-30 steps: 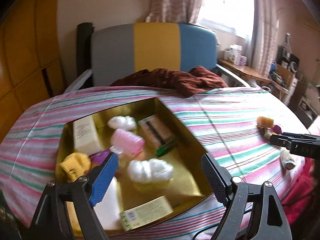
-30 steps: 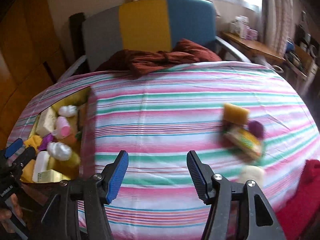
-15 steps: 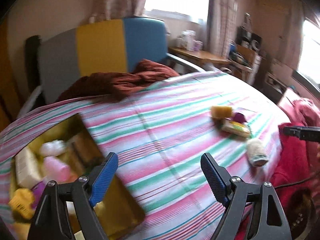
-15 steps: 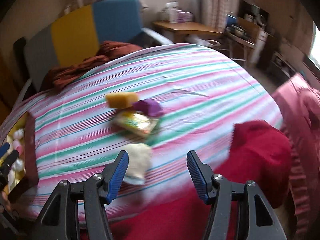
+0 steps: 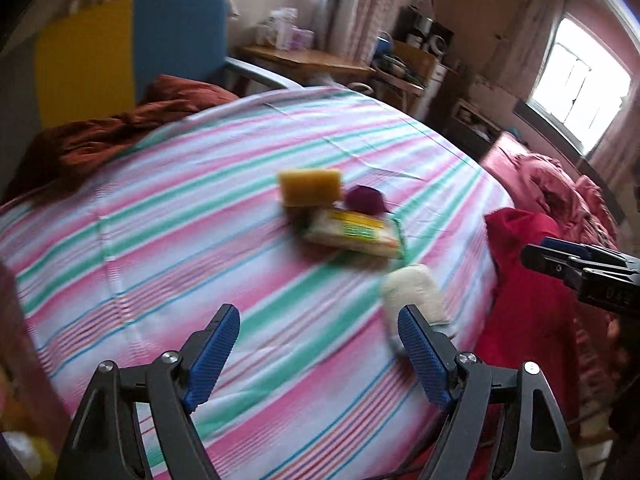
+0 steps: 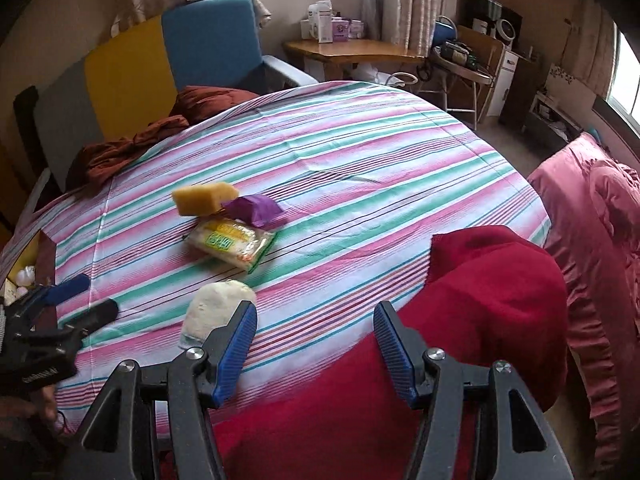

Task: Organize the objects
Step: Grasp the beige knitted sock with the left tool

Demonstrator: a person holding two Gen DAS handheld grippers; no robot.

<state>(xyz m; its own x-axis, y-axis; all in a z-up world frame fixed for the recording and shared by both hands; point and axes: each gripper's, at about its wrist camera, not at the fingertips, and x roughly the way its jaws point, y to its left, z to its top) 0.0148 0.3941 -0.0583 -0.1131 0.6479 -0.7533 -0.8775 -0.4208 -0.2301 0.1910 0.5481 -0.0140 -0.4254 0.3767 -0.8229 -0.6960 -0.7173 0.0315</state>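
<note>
A: Where do the loose things lie?

B: On the striped bed [image 6: 360, 152], towards its right side. A yellow sponge [image 6: 204, 198] touches a purple packet [image 6: 253, 209], and a yellow-green packet [image 6: 232, 243] lies just in front of both. A whitish bundle [image 6: 214, 312] sits nearer the bed's front edge, apart from the three.

A: And the grippers?

B: The left gripper [image 5: 319, 350] hangs above the bed with its jaws wide apart and nothing between them; the bundle lies just beyond its right finger. The right gripper [image 6: 316, 346] is over the front edge, jaws likewise spread and empty, above a red cloth [image 6: 492, 280] draped over the bed's right front corner.

A: Anything else?

B: A gold box [image 6: 22, 264] shows at the bed's left edge with white things inside; the rest is cut off. A brown blanket [image 6: 132, 144] is heaped at the far edge, before a grey, yellow and blue headboard [image 6: 132, 76].
</note>
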